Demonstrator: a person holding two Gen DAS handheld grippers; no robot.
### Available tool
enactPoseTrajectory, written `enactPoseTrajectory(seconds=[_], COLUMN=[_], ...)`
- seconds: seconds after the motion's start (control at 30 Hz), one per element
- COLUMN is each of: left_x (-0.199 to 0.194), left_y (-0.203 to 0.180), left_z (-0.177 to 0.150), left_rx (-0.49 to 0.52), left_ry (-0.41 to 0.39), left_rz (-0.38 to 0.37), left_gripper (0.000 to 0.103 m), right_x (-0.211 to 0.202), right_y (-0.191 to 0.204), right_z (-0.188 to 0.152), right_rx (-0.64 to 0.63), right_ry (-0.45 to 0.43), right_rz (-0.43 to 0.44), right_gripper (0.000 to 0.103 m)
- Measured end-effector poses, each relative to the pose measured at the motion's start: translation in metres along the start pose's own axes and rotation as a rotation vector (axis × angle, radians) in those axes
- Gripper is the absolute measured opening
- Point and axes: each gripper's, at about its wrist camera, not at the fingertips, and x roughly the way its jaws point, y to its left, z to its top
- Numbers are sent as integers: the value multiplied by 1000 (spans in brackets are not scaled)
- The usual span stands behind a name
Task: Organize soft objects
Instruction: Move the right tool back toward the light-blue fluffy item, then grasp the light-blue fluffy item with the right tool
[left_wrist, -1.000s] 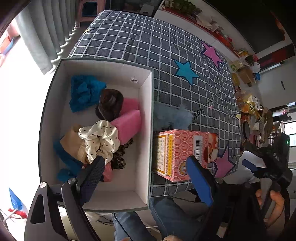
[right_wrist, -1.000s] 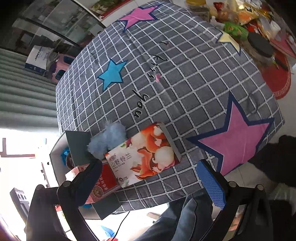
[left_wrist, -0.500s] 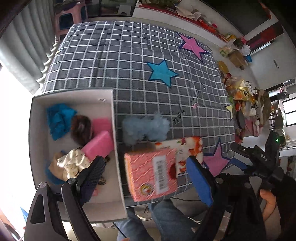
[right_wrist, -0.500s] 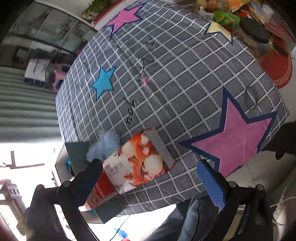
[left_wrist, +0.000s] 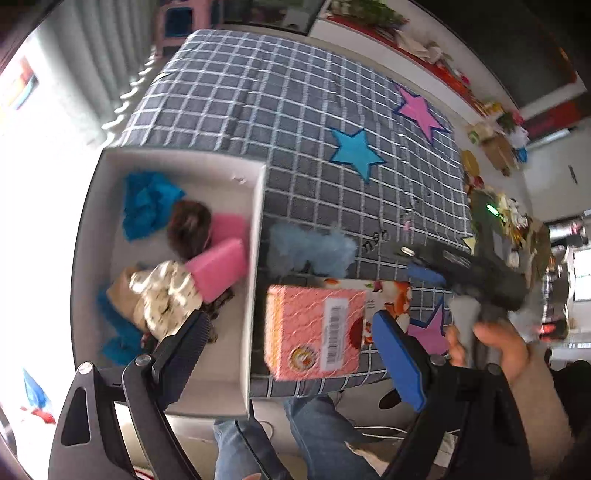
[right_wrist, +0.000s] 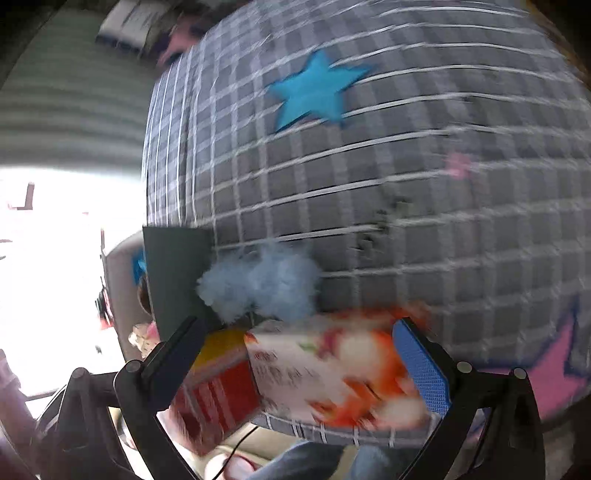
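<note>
A fluffy light-blue soft toy (left_wrist: 310, 251) lies on the checked tablecloth (left_wrist: 295, 110) beside a white open box (left_wrist: 258, 206); it also shows in the right wrist view (right_wrist: 262, 284). The box holds blue cloth (left_wrist: 147, 203), a brown furry thing (left_wrist: 188, 229), pink sponges (left_wrist: 221, 266) and a spotted cloth (left_wrist: 162, 291). My left gripper (left_wrist: 291, 350) is open and empty above the box's near edge. My right gripper (right_wrist: 306, 354) is open, low over a carton, close before the blue toy; it appears in the left wrist view (left_wrist: 424, 266).
A pink carton (left_wrist: 314, 332) stands by the box's right wall, with a fruit-printed carton (right_wrist: 332, 369) lying beside it. Clutter (left_wrist: 509, 221) crowds the table's right edge. A person's legs (left_wrist: 314, 435) are below the front edge.
My right gripper has swept down and forward toward the cartons and blue toy; its view is motion-blurred. My left gripper has shifted left, back over the box. Both stay open.
</note>
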Motion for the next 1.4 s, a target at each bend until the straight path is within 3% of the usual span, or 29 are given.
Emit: enactPoseTrajectory(seconds=[0.17,0.33,0.43,0.47,0.5,0.53,0.67,0.73,0.87,0.9,0.97,1.03,1.1,1.2,1.3,1.4], left_x=[-3,2,6,6,8,9,14,20,30,32,35,38,40,44,45,44], left_y=[10,17,18,18,17,15,2,-6,-21,-26,-33,-41,-46,-51,-49,-41], left_z=[-14,-22,-25,-25,-24,-23,-15,-10,-1,1,5,8,11,13,12,9], left_rx=[-73,-139,-161,-163,-163,-162,-129,-107,-71,-63,-50,-35,-21,0,10,-15], left_ry=[-1,16,30,32,35,37,35,45,62,63,68,71,82,94,99,103], left_rz=[21,42,48,47,46,44,35,22,3,-2,-8,3,38,134,224,261], left_gripper=[91,91,91,91,91,91,91,91,91,91,91,91,91,91,91,91], right_x=[59,110,119,116,112,105,62,36,3,-1,-7,-15,-12,13,50,76], right_y=[31,63,71,72,71,63,10,-37,-107,-116,-118,-99,-52,7,56,72], right_z=[19,16,9,8,7,9,21,22,9,3,-3,-2,-5,-8,-18,-18], right_rx=[-151,-375,-461,-471,-474,-439,-231,-68,119,135,119,4,-213,-495,-781,-887], right_ry=[115,212,190,171,155,142,40,6,-19,-16,-26,-58,-78,-44,-6,31], right_rz=[-81,-233,-339,-336,-326,-291,-229,-207,-209,-197,-203,-226,-251,-298,-404,-439], right_gripper=[103,103,76,46,31,25,25,25,26,31,89,93,93,93,93,93])
